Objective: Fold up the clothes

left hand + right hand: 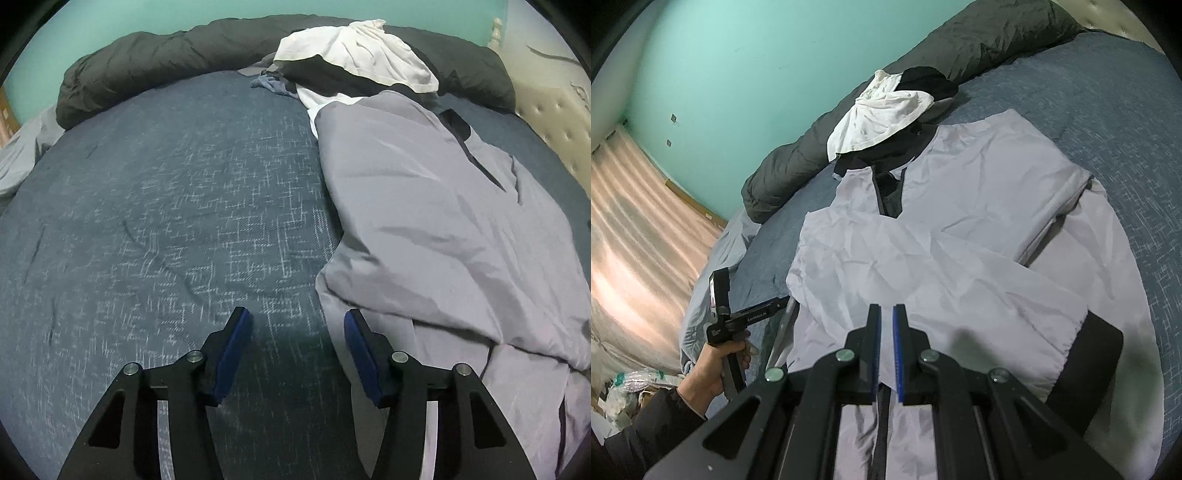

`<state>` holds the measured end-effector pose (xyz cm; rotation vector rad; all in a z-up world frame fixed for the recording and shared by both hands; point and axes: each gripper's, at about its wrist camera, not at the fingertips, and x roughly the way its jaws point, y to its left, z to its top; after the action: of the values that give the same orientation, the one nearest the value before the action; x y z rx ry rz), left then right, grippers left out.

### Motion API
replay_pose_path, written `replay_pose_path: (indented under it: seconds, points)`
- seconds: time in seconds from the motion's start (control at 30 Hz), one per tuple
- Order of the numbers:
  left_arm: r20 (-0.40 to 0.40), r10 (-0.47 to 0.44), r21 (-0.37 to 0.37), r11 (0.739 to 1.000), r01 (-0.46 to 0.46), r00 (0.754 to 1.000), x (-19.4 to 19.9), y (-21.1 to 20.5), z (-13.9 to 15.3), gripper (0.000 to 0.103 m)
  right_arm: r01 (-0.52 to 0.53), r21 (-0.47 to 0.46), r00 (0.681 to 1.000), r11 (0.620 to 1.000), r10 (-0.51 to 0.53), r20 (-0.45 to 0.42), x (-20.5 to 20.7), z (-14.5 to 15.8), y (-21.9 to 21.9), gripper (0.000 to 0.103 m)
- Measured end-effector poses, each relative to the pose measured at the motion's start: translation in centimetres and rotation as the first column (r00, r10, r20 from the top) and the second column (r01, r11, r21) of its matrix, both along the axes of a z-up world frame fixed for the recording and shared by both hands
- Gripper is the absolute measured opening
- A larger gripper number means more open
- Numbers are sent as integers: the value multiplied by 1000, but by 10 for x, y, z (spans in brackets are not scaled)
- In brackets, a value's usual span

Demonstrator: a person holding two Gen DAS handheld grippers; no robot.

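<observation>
Two grippers are readied over the grey jacket point(960, 229) on the bed point(166, 206): left gripper point(297, 321) half-open, empty, beside its edge; right gripper point(886, 314) nearly closed, apparently empty. Judged next: the side edge must be pinched and folded inward.

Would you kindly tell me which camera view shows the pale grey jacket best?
The right wrist view: the pale grey jacket lies spread nearly whole, showing collar, folded sleeve and dark hem band. The left wrist view shows it side-on, crumpled, partly cut off at the frame edge.

Right tongs point(887, 314) closed over grey jacket point(953, 236).
</observation>
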<state>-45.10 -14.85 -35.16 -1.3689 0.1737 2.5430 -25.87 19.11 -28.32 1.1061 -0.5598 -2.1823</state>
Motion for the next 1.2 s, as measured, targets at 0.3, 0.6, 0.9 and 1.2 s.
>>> replay_pose_path:
  seconds: [0.3,0.6,0.9,1.2]
  points:
    - [28,-53,20,998,53,998,-9,10,-4,51,19,-7,1000,1000,-19,6,-2,-1,6,6]
    - [12,-104,46,994,103,994,-6,26,-5,16,29,-10,999,1000,-29,15,-2,-4,9,6]
    - [-35,-59,30,998,60,998,-8,16,7,5,33,-17,999,999,-33,21,-3,-5,11,6]
    - [7,4,45,999,-4,1000,-16,1,4,4,39,-20,999,999,-38,19,-3,-5,12,6]
